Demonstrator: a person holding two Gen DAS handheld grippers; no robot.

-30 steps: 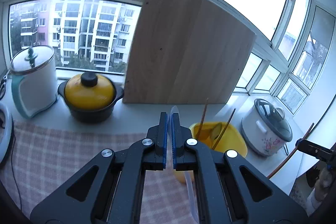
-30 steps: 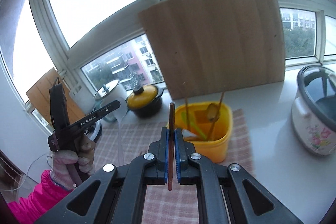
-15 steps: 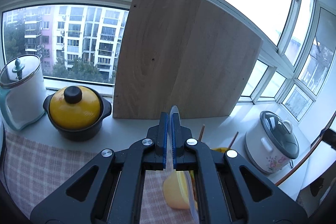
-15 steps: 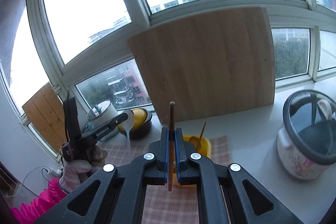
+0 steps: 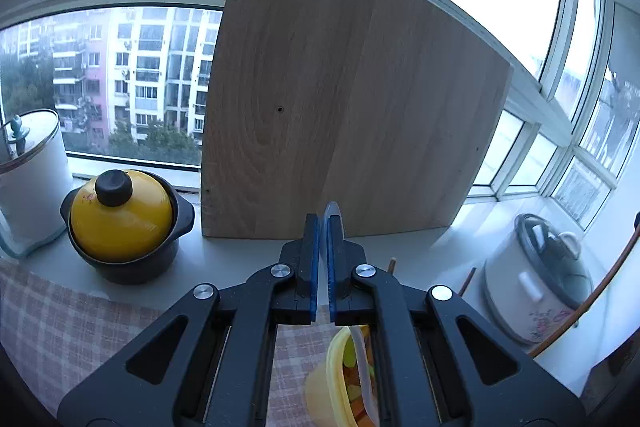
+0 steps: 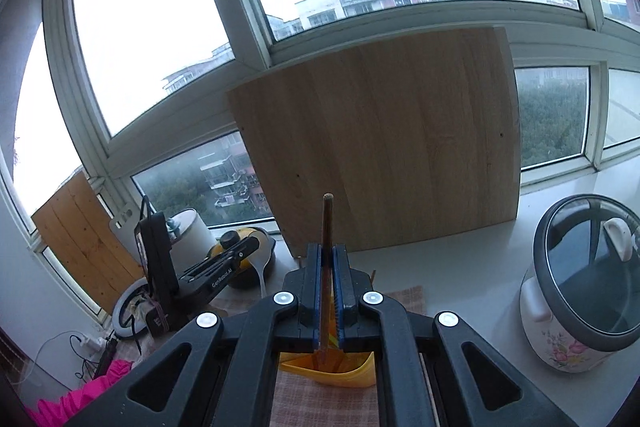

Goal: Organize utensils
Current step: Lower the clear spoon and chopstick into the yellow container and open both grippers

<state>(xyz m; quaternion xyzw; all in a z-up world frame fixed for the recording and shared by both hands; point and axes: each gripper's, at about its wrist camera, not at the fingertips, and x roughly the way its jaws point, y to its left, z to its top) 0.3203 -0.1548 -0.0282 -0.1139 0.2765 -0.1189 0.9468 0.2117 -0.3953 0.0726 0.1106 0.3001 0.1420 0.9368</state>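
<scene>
**Both grippers loaded, yellow tub right underneath**

So the left gripper (image 5: 324, 227) has its jaws clamped tight on a translucent white plastic spoon (image 5: 362, 359); from the right camera you can see the bowl of it hanging off the tips. The right gripper (image 6: 327, 255) is pinched shut on a wooden stick (image 6: 327, 227), looks like a chopstick or a handle, can't tell which, and it stands upright between the pads.

The yellow tub (image 6: 332, 373) sits on the checkered cloth (image 5: 60, 331) just below both grippers, with a few utensils already in it. Behind all that a big wooden board (image 5: 344, 107) leans on the window. Yellow-lidded pot (image 5: 120, 215) on the left, rice cooker (image 6: 584, 287) on the right.
</scene>
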